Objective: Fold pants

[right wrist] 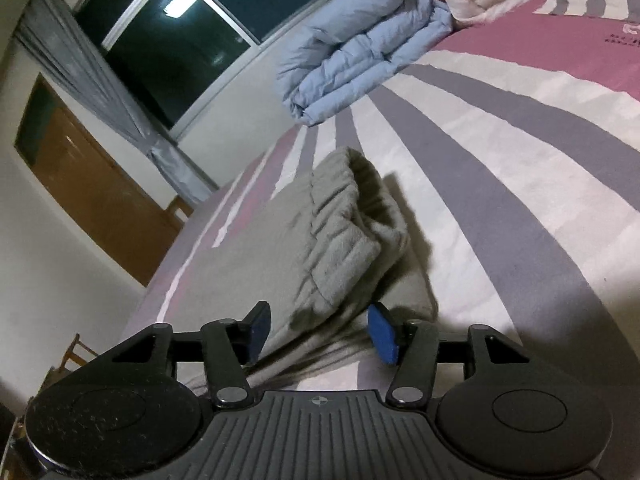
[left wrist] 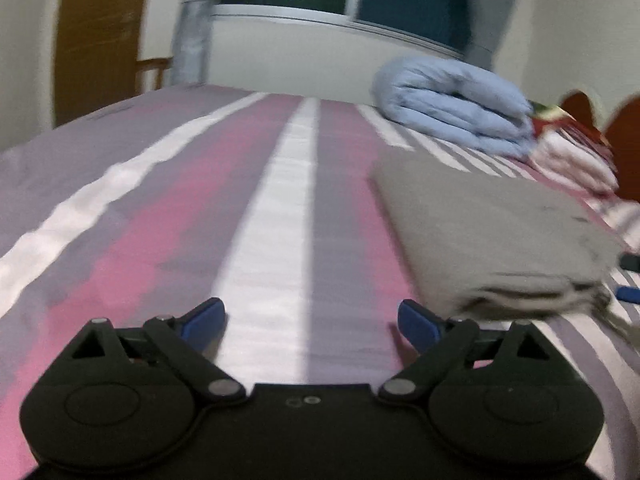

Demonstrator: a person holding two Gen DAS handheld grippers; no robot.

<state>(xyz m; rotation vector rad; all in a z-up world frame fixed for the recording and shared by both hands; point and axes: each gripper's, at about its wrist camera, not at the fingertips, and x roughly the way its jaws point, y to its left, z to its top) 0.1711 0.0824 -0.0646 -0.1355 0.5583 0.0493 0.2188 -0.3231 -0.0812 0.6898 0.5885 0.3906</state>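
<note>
The grey pants (left wrist: 492, 232) lie folded in a flat stack on the striped bedspread (left wrist: 180, 208), to the right in the left wrist view. My left gripper (left wrist: 312, 326) is open and empty, low over the bedspread, left of the pants. In the right wrist view the pants (right wrist: 320, 240) show their gathered waistband on top. My right gripper (right wrist: 320, 332) is open, its blue pads (right wrist: 382, 334) on either side of the near edge of the pants, holding nothing. The view is tilted.
A folded light-blue duvet (left wrist: 452, 108) and a pink-white quilt (left wrist: 572, 152) lie at the far side of the bed; both also show in the right wrist view (right wrist: 352, 40). A window (right wrist: 180, 36), grey curtain and wooden door (right wrist: 88, 184) stand behind.
</note>
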